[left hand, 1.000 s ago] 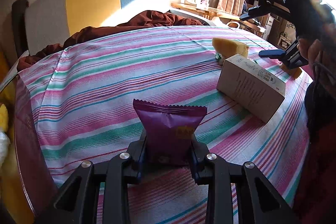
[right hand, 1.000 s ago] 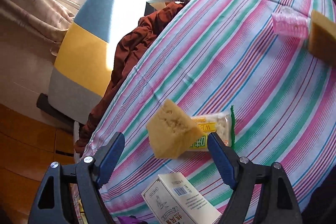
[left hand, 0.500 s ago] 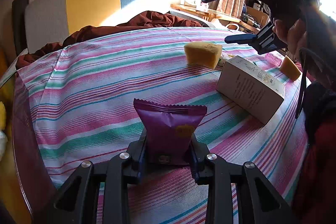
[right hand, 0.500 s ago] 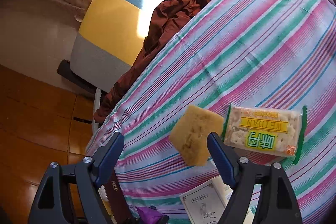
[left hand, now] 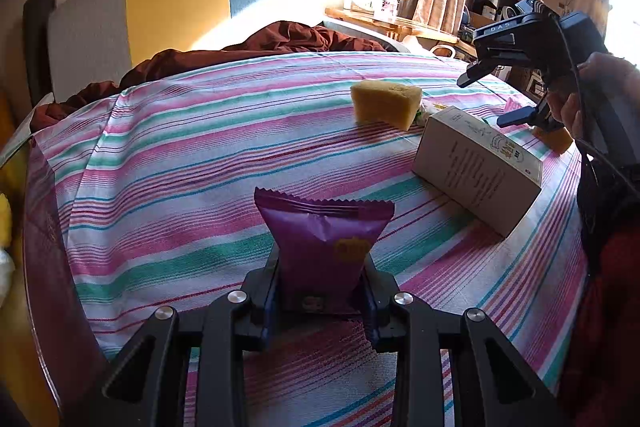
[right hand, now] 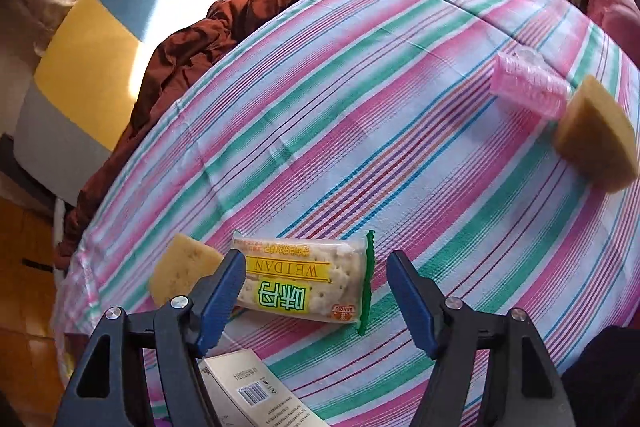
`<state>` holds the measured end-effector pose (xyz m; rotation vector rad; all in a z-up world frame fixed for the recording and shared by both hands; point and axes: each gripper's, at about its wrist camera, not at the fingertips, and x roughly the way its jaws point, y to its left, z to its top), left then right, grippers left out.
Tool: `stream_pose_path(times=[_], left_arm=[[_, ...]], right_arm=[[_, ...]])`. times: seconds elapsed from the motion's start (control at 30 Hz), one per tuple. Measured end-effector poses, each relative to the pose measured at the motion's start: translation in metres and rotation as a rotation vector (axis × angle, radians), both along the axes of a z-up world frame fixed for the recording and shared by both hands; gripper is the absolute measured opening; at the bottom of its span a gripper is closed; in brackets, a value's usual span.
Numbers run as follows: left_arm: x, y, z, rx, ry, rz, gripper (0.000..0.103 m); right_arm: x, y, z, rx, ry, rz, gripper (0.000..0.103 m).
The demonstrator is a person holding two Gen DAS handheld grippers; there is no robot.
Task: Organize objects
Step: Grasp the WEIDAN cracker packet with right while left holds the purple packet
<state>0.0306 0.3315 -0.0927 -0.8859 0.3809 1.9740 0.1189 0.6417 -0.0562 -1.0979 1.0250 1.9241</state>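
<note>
Purple snack pouch [left hand: 324, 247]: crinkly foil, zigzag top edge, upright, clamped btwn fingers of left gripper [left hand: 320, 297] over table front. Right gripper [right hand: 316, 291] fingers apart, empty, above clear cracker pack [right hand: 304, 281]. Yellow sponge wedge [left hand: 386, 103], porous, beside white carton [left hand: 478, 171]. Striped tablecloth [left hand: 180, 155]; sunlit room.

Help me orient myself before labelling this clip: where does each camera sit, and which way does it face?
Left wrist: low behind the left gripper, looking level across the striped tablecloth; its fingers clamp a purple snack packet, with the person's right hand at right.
Right wrist: raised on the right gripper, tilted down at a cracker packet; only its open blue fingers show.
Shared: yellow sponge, white box.
</note>
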Motion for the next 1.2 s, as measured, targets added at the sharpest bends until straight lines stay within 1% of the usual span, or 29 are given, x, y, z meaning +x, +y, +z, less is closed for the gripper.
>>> stream_pose_path(times=[0.03, 0.1, 0.2, 0.27, 0.33, 0.4, 0.43, 0.47, 0.53, 0.57, 0.6, 0.63, 0.67, 0.73, 0.8, 0.9, 1.0, 1.2], left_arm=[[0.0, 0.0, 0.0, 0.001, -0.003, 0.0, 0.034], [-0.001, 0.0, 0.0, 0.005, -0.009, -0.001, 0.034], [-0.002, -0.001, 0.0, 0.012, -0.018, -0.002, 0.034], [-0.002, -0.001, -0.001, 0.013, -0.021, -0.002, 0.034], [-0.002, -0.001, -0.001, 0.012, -0.019, -0.002, 0.034], [-0.002, 0.0, -0.001, 0.01, -0.017, -0.002, 0.034], [-0.002, 0.0, -0.001, 0.01, -0.017, -0.002, 0.034], [-0.002, 0.0, -0.001, 0.009, -0.018, -0.002, 0.034], [-0.002, 0.0, -0.001, 0.01, -0.018, -0.002, 0.034], [-0.001, 0.0, -0.001, 0.009, -0.018, -0.001, 0.034], [-0.001, 0.001, -0.001, 0.009, -0.018, -0.001, 0.035], [-0.001, 0.0, -0.001, 0.009, -0.017, -0.001, 0.035], [-0.001, 0.0, -0.001, 0.008, -0.016, -0.001, 0.035], [-0.001, -0.001, -0.001, 0.009, -0.015, -0.001, 0.035], [-0.001, -0.001, -0.001, 0.008, -0.014, -0.001, 0.035], [-0.001, -0.001, -0.001, 0.007, -0.012, 0.0, 0.035], [-0.001, -0.001, -0.002, 0.005, -0.008, -0.001, 0.034], [-0.001, 0.001, -0.001, -0.002, -0.01, -0.001, 0.033]], right_arm=[[-0.007, -0.005, 0.002, 0.037, -0.036, 0.053, 0.075], [-0.023, -0.014, 0.003, 0.069, -0.098, 0.179, 0.078], [-0.046, -0.027, 0.002, 0.152, -0.255, 0.379, 0.082], [-0.048, -0.036, -0.001, 0.183, -0.329, 0.498, 0.083], [-0.052, -0.038, -0.009, 0.183, -0.366, 0.576, 0.084], [-0.057, -0.038, -0.019, 0.192, -0.396, 0.613, 0.084], [-0.06, -0.037, -0.022, 0.197, -0.391, 0.616, 0.084], [-0.062, -0.034, -0.022, 0.195, -0.367, 0.613, 0.084], [-0.062, -0.026, -0.026, 0.196, -0.35, 0.58, 0.083], [-0.059, -0.02, -0.029, 0.168, -0.327, 0.556, 0.081], [-0.059, -0.015, -0.034, 0.12, -0.297, 0.531, 0.069], [-0.057, -0.01, -0.035, 0.094, -0.267, 0.505, 0.063], [-0.052, -0.005, -0.033, 0.111, -0.275, 0.475, 0.05], [-0.042, 0.005, -0.032, 0.079, -0.258, 0.414, 0.049], [-0.037, 0.007, -0.032, 0.064, -0.262, 0.389, 0.049], [-0.036, 0.001, -0.033, 0.082, -0.288, 0.372, 0.049], [-0.036, 0.0, -0.034, 0.098, -0.295, 0.366, 0.05], [-0.033, 0.003, -0.035, 0.112, -0.28, 0.373, 0.05]])
